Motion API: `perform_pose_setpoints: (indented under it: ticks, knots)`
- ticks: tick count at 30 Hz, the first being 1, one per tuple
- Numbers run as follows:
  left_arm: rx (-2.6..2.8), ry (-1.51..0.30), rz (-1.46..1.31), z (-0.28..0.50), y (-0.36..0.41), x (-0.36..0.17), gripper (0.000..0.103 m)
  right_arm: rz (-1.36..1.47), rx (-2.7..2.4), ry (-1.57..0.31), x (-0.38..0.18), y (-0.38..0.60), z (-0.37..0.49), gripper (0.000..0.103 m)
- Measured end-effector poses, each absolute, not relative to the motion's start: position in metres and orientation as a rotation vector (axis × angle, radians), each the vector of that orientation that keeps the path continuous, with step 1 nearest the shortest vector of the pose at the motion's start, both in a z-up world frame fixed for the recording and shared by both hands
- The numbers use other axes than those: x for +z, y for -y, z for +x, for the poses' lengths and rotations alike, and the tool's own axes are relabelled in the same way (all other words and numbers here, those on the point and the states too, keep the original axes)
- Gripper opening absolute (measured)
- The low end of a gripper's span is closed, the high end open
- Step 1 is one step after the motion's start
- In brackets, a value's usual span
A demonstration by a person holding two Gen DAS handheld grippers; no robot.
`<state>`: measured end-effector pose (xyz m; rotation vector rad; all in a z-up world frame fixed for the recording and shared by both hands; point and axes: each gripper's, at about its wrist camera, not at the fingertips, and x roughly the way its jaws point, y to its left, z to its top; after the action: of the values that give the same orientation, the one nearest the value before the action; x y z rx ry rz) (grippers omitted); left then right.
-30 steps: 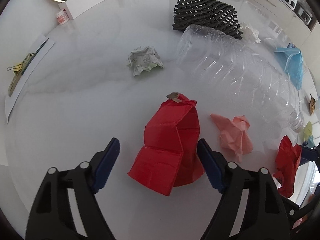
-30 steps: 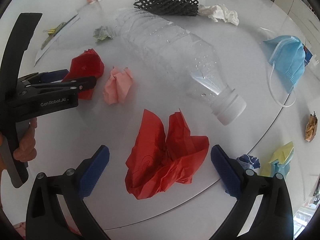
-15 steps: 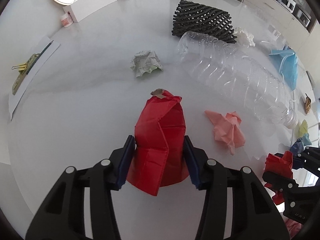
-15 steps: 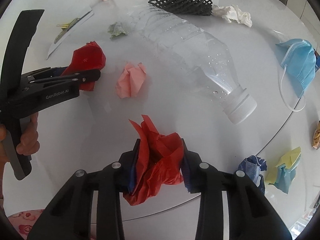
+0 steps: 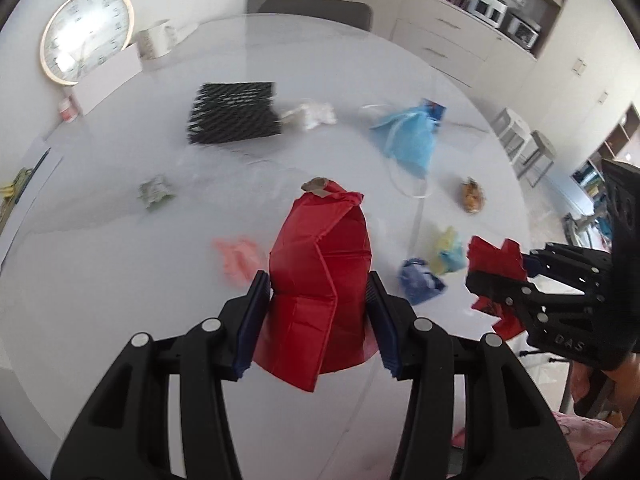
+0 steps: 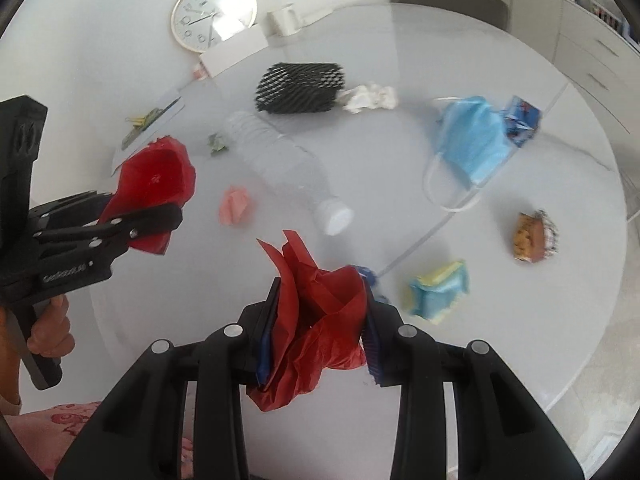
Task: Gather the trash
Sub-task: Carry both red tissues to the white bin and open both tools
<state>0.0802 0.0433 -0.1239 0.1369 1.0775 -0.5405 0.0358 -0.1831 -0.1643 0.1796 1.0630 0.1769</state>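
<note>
My left gripper (image 5: pixel 318 284) is shut on a folded red paper (image 5: pixel 320 240) and holds it clear above the white table (image 5: pixel 120 280). My right gripper (image 6: pixel 322 292) is shut on a crumpled red tissue paper (image 6: pixel 320 320), also off the table. In the right wrist view the left gripper (image 6: pixel 172 216) reaches in from the left with its red paper (image 6: pixel 156 176), a hand on its handle. In the left wrist view the right gripper (image 5: pixel 480 276) comes in from the right with the red tissue (image 5: pixel 494 256).
Still lying on the table are a clear bottle (image 6: pixel 288 168), pink wad (image 6: pixel 236 210), blue mask (image 6: pixel 472 144), black foam net (image 6: pixel 300 86), white tissue (image 6: pixel 372 96), yellow-blue paper (image 6: pixel 440 290), snack wrapper (image 6: pixel 534 236) and blue wad (image 5: pixel 420 280). A clock (image 6: pixel 214 14) leans at the back.
Both grippers went from open around their red papers to shut on them. Both then rose and pulled back, lifting the papers off the table.
</note>
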Motion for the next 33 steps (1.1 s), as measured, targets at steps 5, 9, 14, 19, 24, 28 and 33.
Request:
perform_pose_setpoints:
  ticks: [5,9,14,19,24,28,33]
  knots:
    - [-0.784,-1.099,0.178,0.035,0.059,-0.119,0.048,0.236,-0.02,-1.066,-0.168,0.269,-0.018,0.036]
    - [-0.934,-1.147,0.247,-0.001,0.143,-0.135,0.049,0.268,-0.15,-1.073,-0.175,0.333,-0.063,0.036]
    - [-1.035,-1.212,0.331,-0.044,0.229,-0.164,0.049,0.304,-0.22,-1.075,-0.184,0.396,-0.11,0.037]
    - [-1.025,-1.271,0.37,-0.067,0.283,-0.188,0.052,0.349,-0.225,-1.09,-0.197,0.441,-0.139,0.038]
    - [-0.987,-1.299,0.372,-0.076,0.302,-0.198,0.071,0.354,-0.193,-1.108,-0.207,0.46,-0.149,0.038]
    - [-0.943,-1.276,0.36,-0.078,0.301,-0.191,0.075,0.366,-0.15,-1.117,-0.215,0.463,-0.149,0.038]
    - [-0.847,-1.23,0.315,-0.07,0.276,-0.17,0.079,0.346,-0.082,-1.134,-0.225,0.452,-0.143,0.041]
